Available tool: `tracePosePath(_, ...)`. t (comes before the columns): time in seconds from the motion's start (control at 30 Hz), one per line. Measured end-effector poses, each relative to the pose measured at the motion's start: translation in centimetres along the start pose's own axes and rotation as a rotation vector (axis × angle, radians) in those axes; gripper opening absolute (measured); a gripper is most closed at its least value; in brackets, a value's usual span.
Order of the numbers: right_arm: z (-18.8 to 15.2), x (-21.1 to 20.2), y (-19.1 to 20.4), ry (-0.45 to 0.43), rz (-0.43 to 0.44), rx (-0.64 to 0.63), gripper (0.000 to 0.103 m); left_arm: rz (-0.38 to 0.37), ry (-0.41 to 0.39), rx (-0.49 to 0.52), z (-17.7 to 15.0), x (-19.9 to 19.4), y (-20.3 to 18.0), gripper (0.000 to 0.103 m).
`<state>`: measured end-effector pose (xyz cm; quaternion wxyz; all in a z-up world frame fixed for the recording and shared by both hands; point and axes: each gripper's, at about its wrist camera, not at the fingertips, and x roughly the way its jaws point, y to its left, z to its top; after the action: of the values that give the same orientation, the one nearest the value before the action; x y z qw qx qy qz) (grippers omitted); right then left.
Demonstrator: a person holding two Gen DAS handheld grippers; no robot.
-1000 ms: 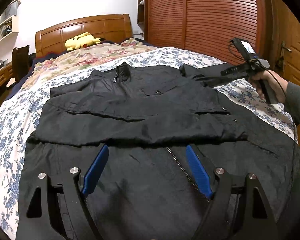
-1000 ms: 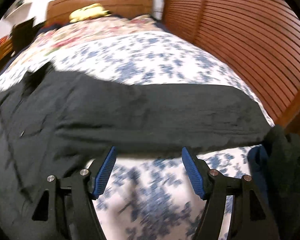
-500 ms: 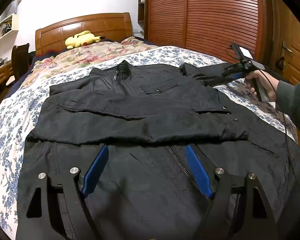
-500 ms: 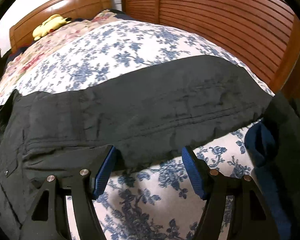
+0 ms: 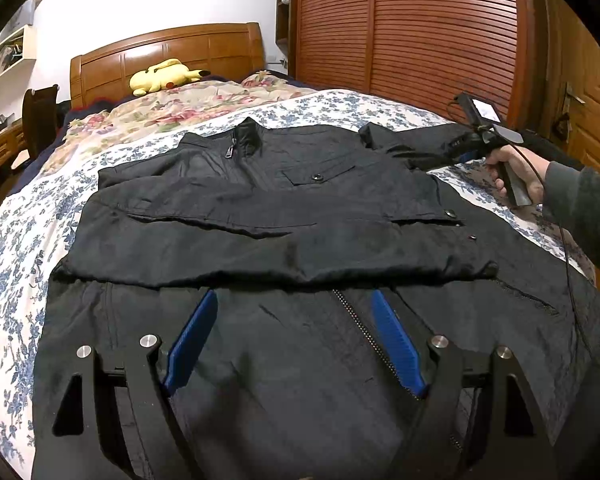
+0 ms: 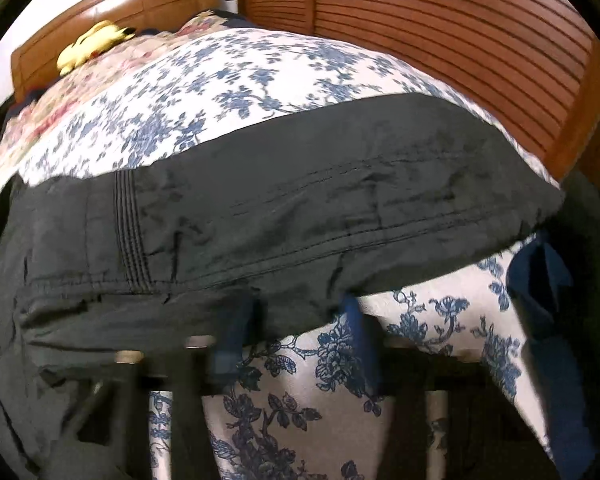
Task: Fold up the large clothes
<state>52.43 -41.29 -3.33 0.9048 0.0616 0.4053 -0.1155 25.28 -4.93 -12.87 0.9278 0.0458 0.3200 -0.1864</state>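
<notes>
Since the earlier frame my right claw (image 6: 296,320) has come down and in toward the outstretched sleeve (image 6: 300,216), and its blue pads, which stood wide apart over the bedspread, are now closing on the sleeve's near hem. The hem edge sits between the 2 pads, though the blur keeps me from saying whether they press it yet. From the left wrist view I see the right hand (image 5: 514,178) at the far right of the bed (image 5: 16,216), the claw's tip at the sleeve end.

My left claw (image 5: 296,344) has kept its place: it hangs open over the lower front of the black jacket (image 5: 260,208), pads wide apart, with the zipper (image 5: 364,332) running between them and nothing gripped.

The jacket lies flat on the floral bedspread, collar toward the wooden headboard (image 5: 168,52). 1 sleeve is folded across the chest; the other reaches out to the right. A yellow plush toy (image 5: 162,77) rests near the headboard.
</notes>
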Motion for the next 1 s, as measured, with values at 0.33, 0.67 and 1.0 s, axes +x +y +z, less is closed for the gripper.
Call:
tracePosePath(0.33,0.6,-5.0,1.7,-0.137,0.096,-0.086,0.004,0.002,-0.003,0.001,0.0,-0.1,0.0,0.08)
tracePosePath(0.67,-3.0,-14.8,10.5,-0.254,0.325,-0.356,0.004,0.005,-0.009,-0.001,0.0,-0.3,0.1,0.08)
tracePosePath(1.0,-9.2,-17.0,15.4,-0.183,0.407,-0.556,0.004,0.006,-0.012,-0.001,0.1,-0.4,0.1,0.08)
